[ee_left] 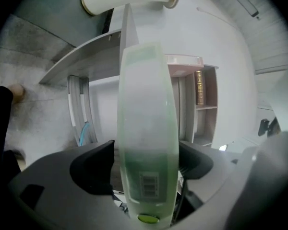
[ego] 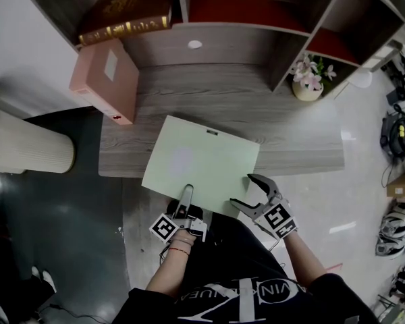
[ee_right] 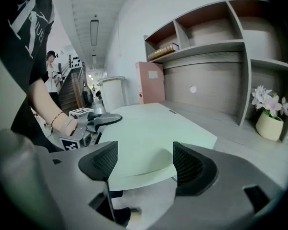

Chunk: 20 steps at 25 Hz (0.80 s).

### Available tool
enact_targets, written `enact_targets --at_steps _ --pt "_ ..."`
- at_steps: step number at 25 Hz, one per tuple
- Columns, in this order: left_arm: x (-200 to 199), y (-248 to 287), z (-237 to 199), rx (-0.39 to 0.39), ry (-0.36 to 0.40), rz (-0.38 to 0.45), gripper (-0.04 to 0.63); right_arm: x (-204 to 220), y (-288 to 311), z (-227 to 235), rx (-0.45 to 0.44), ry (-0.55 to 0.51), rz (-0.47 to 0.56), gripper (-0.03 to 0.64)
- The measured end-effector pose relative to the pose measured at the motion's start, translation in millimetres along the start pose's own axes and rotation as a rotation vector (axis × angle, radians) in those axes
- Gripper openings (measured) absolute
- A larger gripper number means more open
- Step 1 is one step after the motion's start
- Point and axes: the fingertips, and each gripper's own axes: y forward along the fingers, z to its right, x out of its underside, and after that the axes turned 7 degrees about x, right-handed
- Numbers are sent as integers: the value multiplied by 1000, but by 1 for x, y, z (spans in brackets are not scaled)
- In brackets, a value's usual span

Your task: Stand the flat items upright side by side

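Far left, off the table: a white ribbed cylinder (ego: 28,148) on the floor.

Left end of the table (ego: 293,130): pink box file (ego: 105,79) stands upright in front of the shelf unit (ego: 246,40). A dark book with gilt page edges (ego: 125,15) lies flat in the shelf compartment above it.

Mid table: green folder (ego: 201,159) lies flat, skewed to the table edge, with its near edge overhanging the front of the table toward the person. It is well apart from the pink box file.

Left hand-held gripper (ego: 188,192) is on the folder's near edge, left of centre. The head view shows one jaw lying over the top cover. In the left gripper view the folder's edge fills the gap between the jaws. The jaws stand wide, straddling it. One pad is against the folder, with a thin sliver of gap at the other, so it reads as bracketing rather than clamping. The folder's weight is still on the table.

Right hand-held gripper (ego: 241,190) is at the folder's right side, close to the near right corner, jaws spread wide and facing the folder. In the right gripper view the folder's edge sits just at the mouth of the jaws. Neither pad (ee_right: 102,161) presses on it and nothing is held. That view also shows the left hand-held gripper across the folder.

Right of the folder: bare table, then a small pot of pink-white flowers (ego: 309,81) in the lower right shelf compartment.
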Motion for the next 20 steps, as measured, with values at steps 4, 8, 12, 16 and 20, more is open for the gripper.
enact_targets --at_steps 4,8,12,16,20 --pt "-15 8 2 25 -17 67 373 6 2 -34 -80 -80 -30 427" --pt "-14 11 4 43 -95 110 362 17 3 -58 -108 -234 -72 477" --pt "-11 9 6 26 -108 107 344 36 8 -58 -37 -463 -152 477" --pt "-10 9 9 -1 -97 101 341 36 7 -55 -29 -465 -126 473" --pt "-9 10 27 -21 -62 75 328 26 1 -54 -66 -402 -97 464"
